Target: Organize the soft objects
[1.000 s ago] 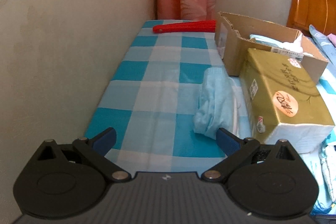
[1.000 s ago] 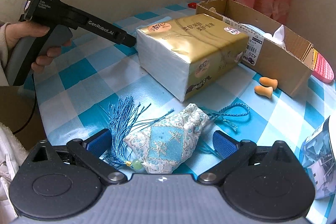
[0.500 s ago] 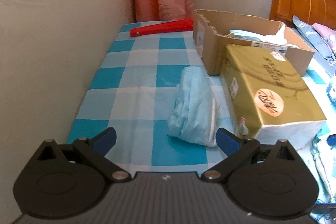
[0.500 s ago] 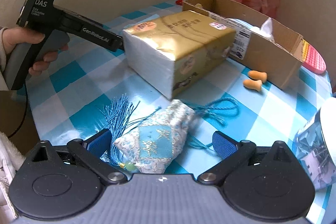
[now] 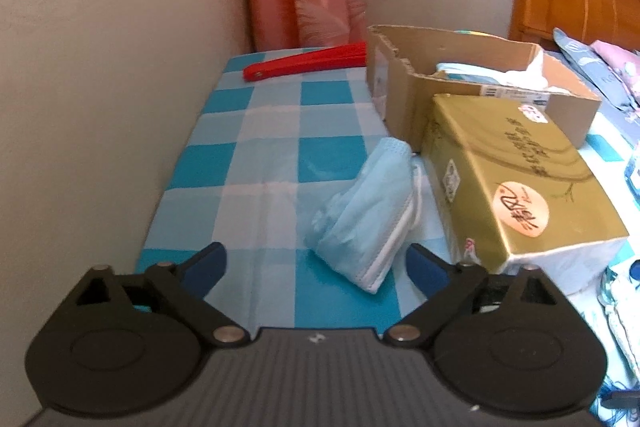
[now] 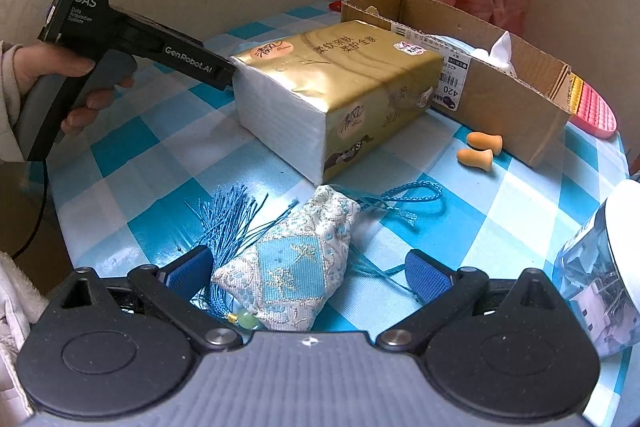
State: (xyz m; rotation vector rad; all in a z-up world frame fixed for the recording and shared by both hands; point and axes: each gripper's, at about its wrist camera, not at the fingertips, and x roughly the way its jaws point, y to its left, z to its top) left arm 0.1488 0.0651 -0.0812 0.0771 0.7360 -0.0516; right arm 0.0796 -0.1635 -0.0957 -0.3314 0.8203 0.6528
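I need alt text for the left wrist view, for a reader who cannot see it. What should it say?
The open left gripper, its jaws just narrowing, frames a crumpled light blue face mask on a blue checked tablecloth, not pressing it. Right of the mask lies a gold tissue pack, with an open cardboard box behind and a red folded fan near the wall.

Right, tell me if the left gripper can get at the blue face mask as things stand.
Probably yes: the left gripper, its jaws just closing but still apart, has the face mask lying between its fingers, nothing covering it; the tissue pack sits close beside.

Checked table (image 5: 276, 131) with mask (image 5: 368, 211), pouch (image 6: 292, 267)
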